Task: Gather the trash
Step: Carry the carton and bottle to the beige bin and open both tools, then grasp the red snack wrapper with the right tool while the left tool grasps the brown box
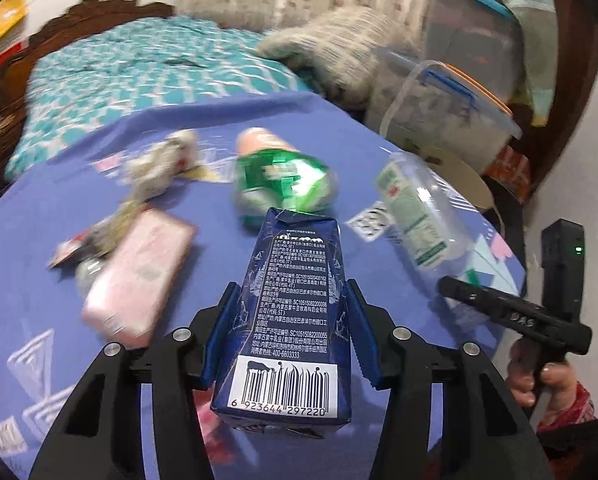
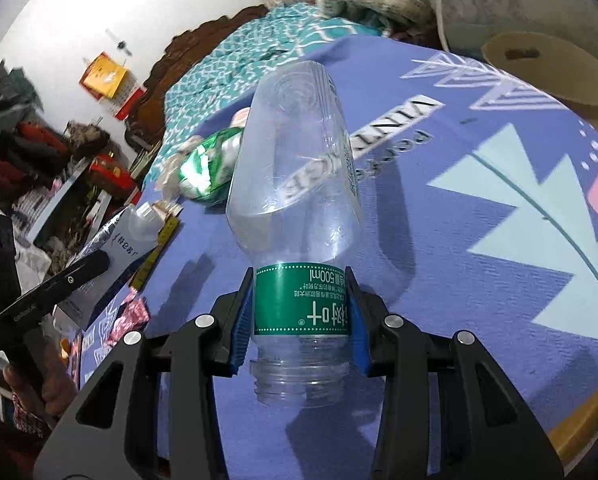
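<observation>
My left fingers (image 1: 287,332) are clamped on a dark blue carton (image 1: 285,320), bottom centre of frame. My right fingers (image 2: 299,312) grip a clear bottle (image 2: 295,184) at its green label. Beyond them, a green can (image 1: 283,188) lies on the blue worktop (image 1: 59,208), mid-frame.

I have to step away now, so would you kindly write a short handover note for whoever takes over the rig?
Left hand-held gripper: shut on the dark blue barcode-printed drink carton.
Right hand-held gripper: shut on the clear uncapped plastic bottle with green label, gripped at the label, neck toward the camera.
Done: both items are clamped and look lifted off the purple patterned cloth.
Left on the cloth: the crushed green can, the pink flat packet, the crumpled white paper and small wrappers.
No bin shows in either view.
</observation>
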Available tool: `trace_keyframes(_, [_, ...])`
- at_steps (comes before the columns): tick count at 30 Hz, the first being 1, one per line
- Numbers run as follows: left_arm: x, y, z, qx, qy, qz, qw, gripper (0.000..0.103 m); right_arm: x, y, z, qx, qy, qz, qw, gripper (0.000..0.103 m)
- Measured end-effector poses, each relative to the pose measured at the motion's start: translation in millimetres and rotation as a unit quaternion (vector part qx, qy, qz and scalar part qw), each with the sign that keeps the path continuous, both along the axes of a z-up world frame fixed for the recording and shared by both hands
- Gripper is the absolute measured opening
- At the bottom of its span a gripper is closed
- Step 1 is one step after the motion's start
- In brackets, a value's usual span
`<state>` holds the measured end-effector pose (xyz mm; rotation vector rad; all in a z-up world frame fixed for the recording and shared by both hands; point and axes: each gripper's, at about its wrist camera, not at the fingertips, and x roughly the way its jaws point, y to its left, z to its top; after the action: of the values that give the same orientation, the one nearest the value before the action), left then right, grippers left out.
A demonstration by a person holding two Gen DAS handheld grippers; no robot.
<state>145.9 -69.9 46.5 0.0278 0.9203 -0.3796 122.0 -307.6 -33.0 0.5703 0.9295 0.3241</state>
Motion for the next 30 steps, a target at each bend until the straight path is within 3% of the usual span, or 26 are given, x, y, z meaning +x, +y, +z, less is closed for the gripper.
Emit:
trace_keyframes(6, [54.2, -81.6, -0.8, 0.002, 0.018, -0.088, 0.9960, 0.049, 2.5, -58.3, -0.8, 0.031, 0.002, -0.078, 0.996, 0.043])
trace_keyframes(12, [121.3, -209.3, 8.1, -0.003, 0.030, -0.195, 0.9803, 0.049, 14.8, -147.8, -8.1, 0.094, 0.019, -0.181, 0.979, 0.043])
trace_keyframes(15, [151.8, -277.5, -1.4, 0.001, 0.050, -0.232, 0.9715, 0.049, 27.9, -188.5, -16.7, 0.115, 0.035, -0.214, 0.969, 0.043])
trace_keyframes(19, [191.9, -353.1, -25.2, 0.032, 0.074, -0.245, 0.9663, 0.048, 47.4, -218.7, -20.4, 0.124, 0.053, -0.235, 0.963, 0.043])
trace_keyframes(21, [207.8, -376.6, -37.9, 0.035, 0.088, -0.245, 0.9649, 0.049, 57.0, -225.0, -21.4, 0.118, 0.060, -0.245, 0.961, 0.045])
trace_keyframes(22, [214.2, -388.2, -43.5, 0.039, 0.093, -0.243, 0.9647, 0.063, 61.4, -225.9, -20.6, 0.115, 0.062, -0.249, 0.960, 0.053])
trace_keyframes(24, [220.1, -397.7, -48.5, 0.060, 0.079, -0.219, 0.9706, 0.075, 60.2, -224.3, -17.1, 0.109, 0.049, -0.267, 0.956, 0.083])
trace_keyframes(30, [197.0, -364.0, -26.5, 0.039, 0.036, -0.220, 0.9740, 0.075, 45.1, -219.7, -1.2, 0.051, -0.017, -0.288, 0.956, 0.077])
